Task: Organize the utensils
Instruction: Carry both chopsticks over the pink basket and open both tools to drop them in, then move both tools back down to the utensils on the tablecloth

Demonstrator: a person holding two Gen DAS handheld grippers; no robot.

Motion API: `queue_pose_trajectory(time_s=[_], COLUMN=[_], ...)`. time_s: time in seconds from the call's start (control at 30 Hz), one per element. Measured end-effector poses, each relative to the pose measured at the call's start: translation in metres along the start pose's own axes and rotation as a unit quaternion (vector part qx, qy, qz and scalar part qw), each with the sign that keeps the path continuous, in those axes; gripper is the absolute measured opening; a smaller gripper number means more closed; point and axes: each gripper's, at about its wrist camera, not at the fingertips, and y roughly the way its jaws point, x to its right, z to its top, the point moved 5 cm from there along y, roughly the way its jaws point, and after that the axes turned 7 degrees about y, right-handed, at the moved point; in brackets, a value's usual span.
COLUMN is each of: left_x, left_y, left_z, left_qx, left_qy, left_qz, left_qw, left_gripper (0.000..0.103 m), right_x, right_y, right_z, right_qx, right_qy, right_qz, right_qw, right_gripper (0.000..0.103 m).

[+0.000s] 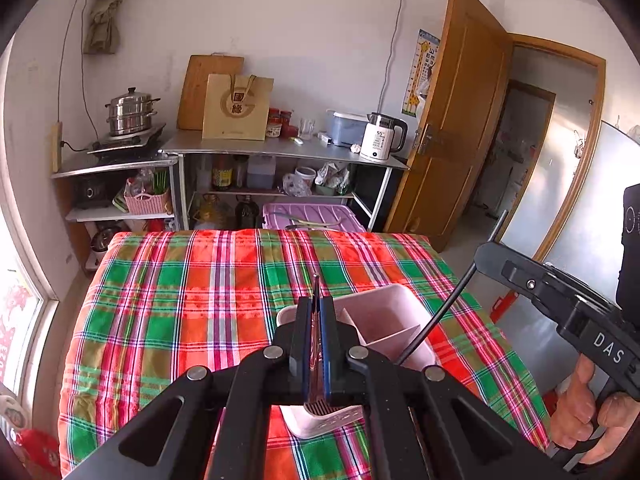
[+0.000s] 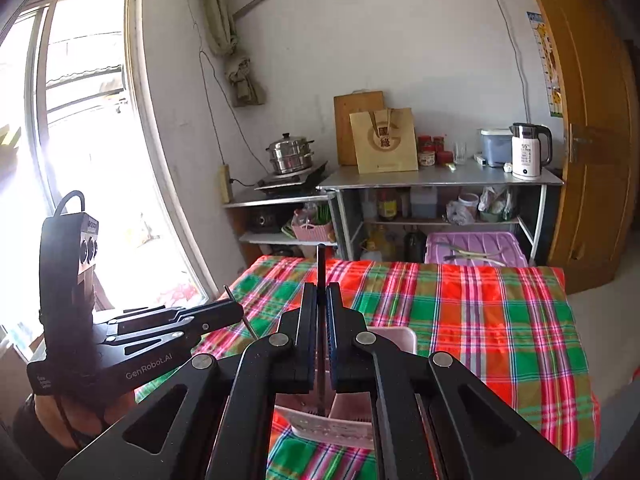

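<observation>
Left gripper (image 1: pixel 316 320) clamps chopstick (image 1: pixel 316 292); right gripper (image 2: pixel 321 312) clamps black chopstick (image 2: pixel 321 264) over pink holder (image 1: pixel 384 316)

Red, green, pink and white plaid on the tablecloth (image 1: pixel 192 304). Pale pink on the utensil holder (image 1: pixel 384 312). Black on the left gripper (image 1: pixel 316 320) and right gripper (image 2: pixel 321 312), blue on the finger pads (image 1: pixel 326 344). Black on the chopstick (image 2: pixel 321 268). Lilac on the storage box lid (image 1: pixel 312 216), pink on the basket (image 1: pixel 146 202). White with black trim on the kettle (image 1: pixel 380 138). Tan on the paper bag (image 1: pixel 236 108), orange-brown on the door (image 1: pixel 456 120), silver on the steamer pot (image 1: pixel 130 114).
</observation>
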Motion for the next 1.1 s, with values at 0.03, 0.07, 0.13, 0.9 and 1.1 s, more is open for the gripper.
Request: queue_pose_trajectory(time_s=[0.03, 0.07, 0.13, 0.9, 1.1], left_x=[-0.001, -0.002, -0.003, 0.027, 0.034], left_y=[0.003, 0.005, 0.006, -0.092, -0.118], left_z=[-0.003, -0.006, -0.010, -0.049, -0.088], left_qx=[-0.002, -0.004, -0.008, 0.073, 0.079], left_qy=[-0.001, -0.001, -0.001, 0.009, -0.005], left_qz=[0.000, 0.000, 0.004, 0.021, 0.016], left_qw=[1.0000, 1.0000, 1.0000, 0.9971, 0.9967], left_gripper=[0.004, 0.004, 0.004, 0.020, 0.020], right_x=[0.002, 0.004, 0.008, 0.006, 0.016], right_y=[0.003, 0.006, 0.011, -0.077, -0.105], right_z=[-0.004, -0.008, -0.014, -0.056, -0.088], right_qx=[-0.006, -0.012, -0.024, 0.016, 0.009], right_qy=[0.001, 0.002, 0.006, -0.017, -0.001], right_qz=[-0.003, -0.006, -0.005, -0.010, -0.007], right_qw=[1.000, 1.000, 1.000, 1.000, 1.000], right_gripper=[0.004, 0.004, 0.004, 0.013, 0.013])
